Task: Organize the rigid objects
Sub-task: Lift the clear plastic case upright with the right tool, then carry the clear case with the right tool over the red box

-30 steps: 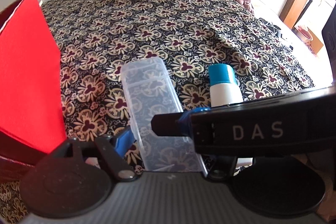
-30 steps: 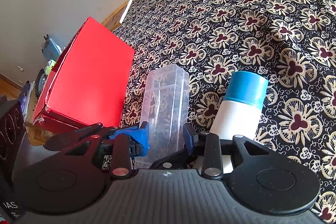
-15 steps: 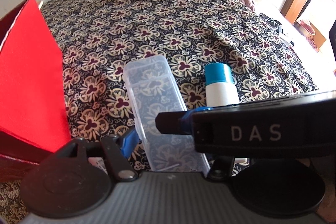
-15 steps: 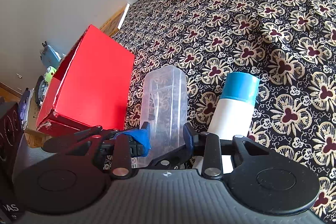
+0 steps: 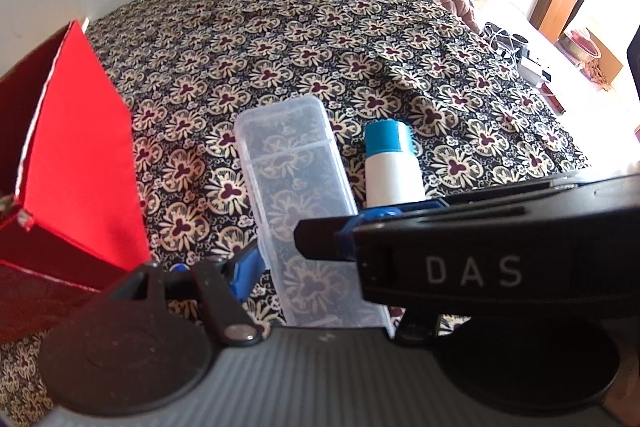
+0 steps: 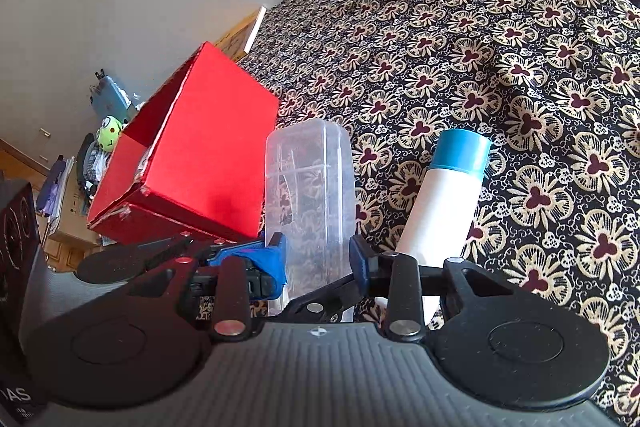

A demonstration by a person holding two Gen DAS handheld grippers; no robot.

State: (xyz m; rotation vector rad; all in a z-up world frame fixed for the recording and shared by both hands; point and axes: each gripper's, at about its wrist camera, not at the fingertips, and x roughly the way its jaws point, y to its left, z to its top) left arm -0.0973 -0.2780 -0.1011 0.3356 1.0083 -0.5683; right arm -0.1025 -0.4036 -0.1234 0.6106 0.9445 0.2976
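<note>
Both tongs clamp the clear plastic case: left tongs (just been closing), right tongs. The white bottle lies just beside it on the floral cloth.

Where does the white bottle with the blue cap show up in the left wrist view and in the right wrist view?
Left wrist view: the white bottle with the blue cap sits right of centre, lower end hidden by a black hand-held gripper body.
Right wrist view: it lies right of centre, cap pointing up the picture.
Shared landmark: the clear plastic rectangular case lies just left of the bottle in both.
</note>
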